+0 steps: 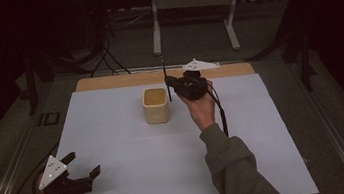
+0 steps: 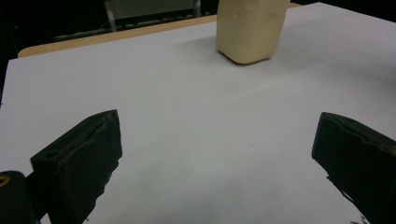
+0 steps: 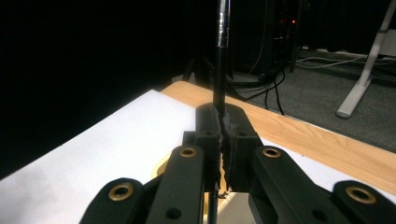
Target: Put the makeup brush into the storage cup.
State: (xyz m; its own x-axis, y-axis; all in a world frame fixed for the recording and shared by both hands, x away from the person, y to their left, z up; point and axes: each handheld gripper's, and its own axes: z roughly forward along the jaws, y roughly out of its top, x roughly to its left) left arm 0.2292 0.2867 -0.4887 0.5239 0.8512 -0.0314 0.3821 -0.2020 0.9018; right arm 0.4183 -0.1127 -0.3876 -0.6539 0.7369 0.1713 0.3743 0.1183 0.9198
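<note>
black thin rod (image 3: 219,74) is clamped upright in the right gripper (image 1: 171,84), just beside the cream cup (image 1: 155,105).
rod is judged light, stiff, slippery; best gripped low on the shaft. left gripper (image 1: 82,165) is held apart, empty, near the table (image 1: 126,148) edge.

Plain white sheet (image 1: 131,147) over a light-brown wooden desk (image 1: 107,82). Pale cream square plastic cup (image 1: 155,105), unpatterned. Beside that cup, black right gripper (image 3: 223,135) with brass-coloured rivets, closed on a thin black rod (image 3: 219,70) with a silvery metal band. Nearer than the cup, black left gripper (image 1: 83,165) carrying a grey triangular plate with dark dots. Olive-green sleeve (image 1: 237,169).
</note>
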